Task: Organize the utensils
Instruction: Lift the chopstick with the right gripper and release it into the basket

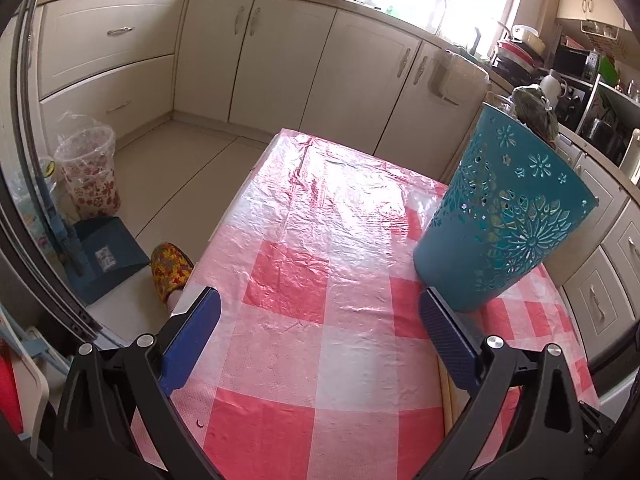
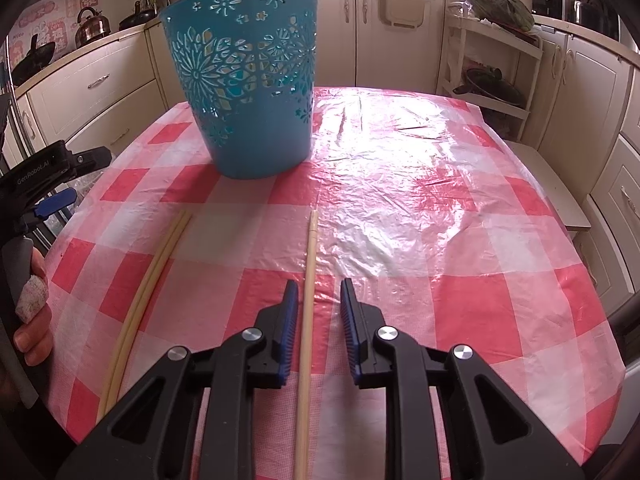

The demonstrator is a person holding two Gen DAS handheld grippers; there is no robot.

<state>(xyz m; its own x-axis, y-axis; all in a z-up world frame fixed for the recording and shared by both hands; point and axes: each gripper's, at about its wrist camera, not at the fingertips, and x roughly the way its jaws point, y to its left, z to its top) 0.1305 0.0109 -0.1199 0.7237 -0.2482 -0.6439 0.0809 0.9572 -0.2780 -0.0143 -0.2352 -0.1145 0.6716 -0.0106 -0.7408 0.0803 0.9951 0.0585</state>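
A teal perforated basket (image 2: 250, 80) stands upright on the red-and-white checked tablecloth (image 2: 400, 208); it also shows in the left wrist view (image 1: 504, 216). A single pale chopstick (image 2: 309, 280) lies on the cloth between the open jaws of my right gripper (image 2: 319, 292), closer to the left jaw and not clamped. A pair of chopsticks (image 2: 152, 276) lies to its left. My left gripper (image 1: 320, 300) is open and empty above the cloth, left of the basket; it shows at the left edge of the right wrist view (image 2: 52, 200). Chopstick ends (image 1: 446, 396) show beside its right finger.
Cream kitchen cabinets (image 1: 280, 60) surround the table. A clear bin (image 1: 90, 168), a blue dustpan (image 1: 108, 256) and a patterned slipper (image 1: 172, 272) are on the floor at the left. A white shelf rack with pans (image 2: 496, 76) stands beyond the table's far right corner.
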